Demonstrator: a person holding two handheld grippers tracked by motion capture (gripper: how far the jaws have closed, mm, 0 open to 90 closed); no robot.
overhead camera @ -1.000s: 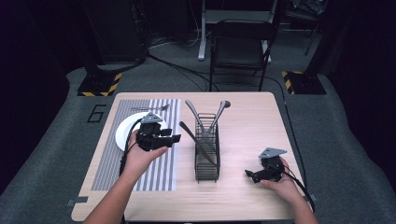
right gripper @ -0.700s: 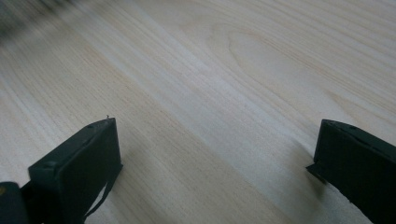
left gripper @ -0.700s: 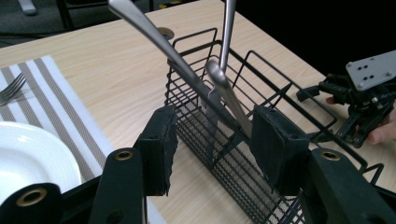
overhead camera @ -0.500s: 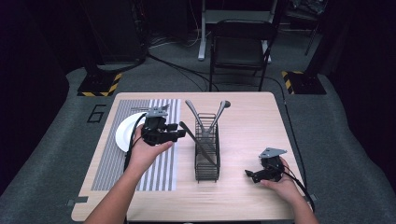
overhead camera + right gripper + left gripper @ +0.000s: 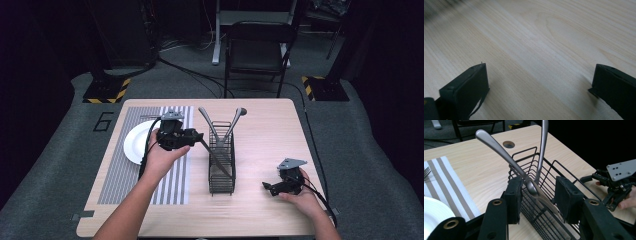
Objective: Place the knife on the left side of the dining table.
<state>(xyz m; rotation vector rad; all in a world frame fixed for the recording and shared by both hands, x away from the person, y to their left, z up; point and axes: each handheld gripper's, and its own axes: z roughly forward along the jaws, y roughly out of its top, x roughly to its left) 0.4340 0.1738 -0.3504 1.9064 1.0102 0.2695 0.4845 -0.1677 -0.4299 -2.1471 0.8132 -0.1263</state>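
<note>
Over the table (image 5: 260, 130), left claw (image 5: 537, 195) has neared the basket (image 5: 221, 165), closing.

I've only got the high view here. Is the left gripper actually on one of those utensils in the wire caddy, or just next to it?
Observer: In the left gripper view, a metal utensil handle runs between the left gripper's fingers. They have just been closing, but there is a gap beside one pad.
Operator: And the right gripper, anything in it?
Observer: No. The right gripper has its fingers wide apart over bare table.
Operator: Anything near the plate I'm missing?
Observer: Fork tines lie on the striped placemat beside the white plate.
</note>
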